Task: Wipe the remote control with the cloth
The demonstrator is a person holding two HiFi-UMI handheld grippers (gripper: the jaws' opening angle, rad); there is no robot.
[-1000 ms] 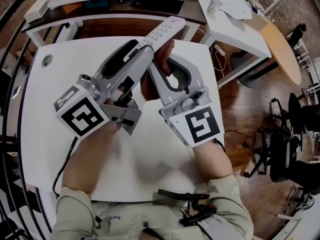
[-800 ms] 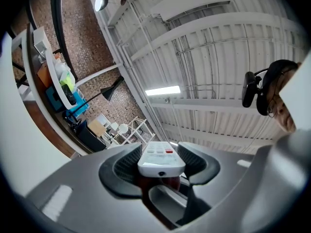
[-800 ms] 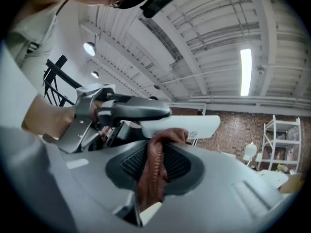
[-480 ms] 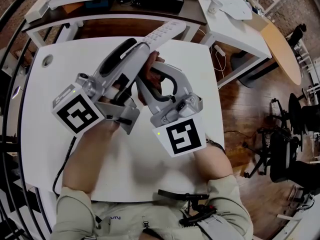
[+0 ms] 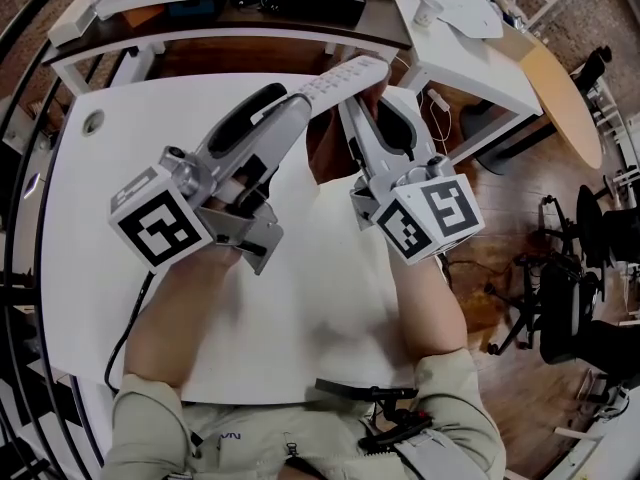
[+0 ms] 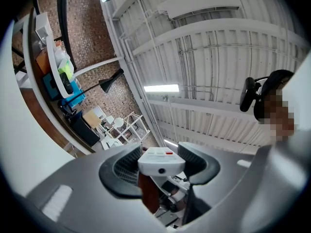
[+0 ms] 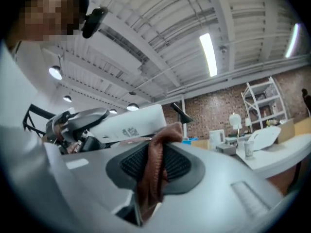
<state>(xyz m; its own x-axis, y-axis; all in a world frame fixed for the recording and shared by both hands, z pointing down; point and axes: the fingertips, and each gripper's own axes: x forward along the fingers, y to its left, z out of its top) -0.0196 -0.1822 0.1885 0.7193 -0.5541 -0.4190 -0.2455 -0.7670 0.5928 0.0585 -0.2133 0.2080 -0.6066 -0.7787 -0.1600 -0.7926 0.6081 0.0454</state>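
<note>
The right gripper [image 5: 366,98] has swung out to the right since the earlier frame, its marker cube now beside the left one rather than tucked under it; both forearms reach forward over the white table [image 5: 100,218], grippers tilted upward and converging; the left gripper [image 5: 295,98] is clamped on one remote control [image 5: 345,73], held above the table's far edge; the right is clenched on one brown cloth [image 7: 156,164], close against the remote's underside.
</note>
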